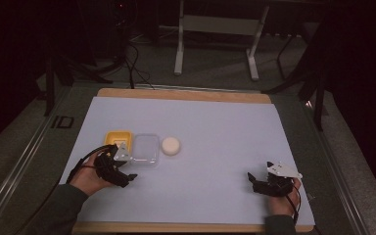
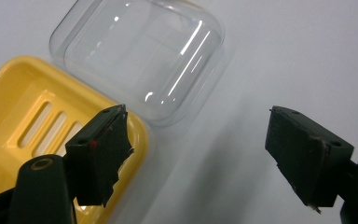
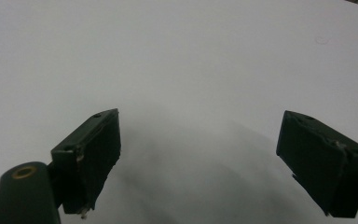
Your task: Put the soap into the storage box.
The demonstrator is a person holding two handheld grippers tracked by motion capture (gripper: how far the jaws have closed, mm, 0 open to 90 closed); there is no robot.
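Your left gripper [image 2: 196, 154] hovers, jaws apart and empty, just near of the yellow soap dish [image 2: 23, 126] and its clear lid [image 2: 140, 56] at the mat's left, ready to grasp; your right gripper [image 3: 198, 161] waits open and empty, far right

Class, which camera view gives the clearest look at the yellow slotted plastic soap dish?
The left gripper view: the yellow slotted plastic soap dish is close, its drain slots plain, though one of the left gripper's fingers covers a corner. The high view shows it small, partly behind that gripper. The right gripper view faces bare table.
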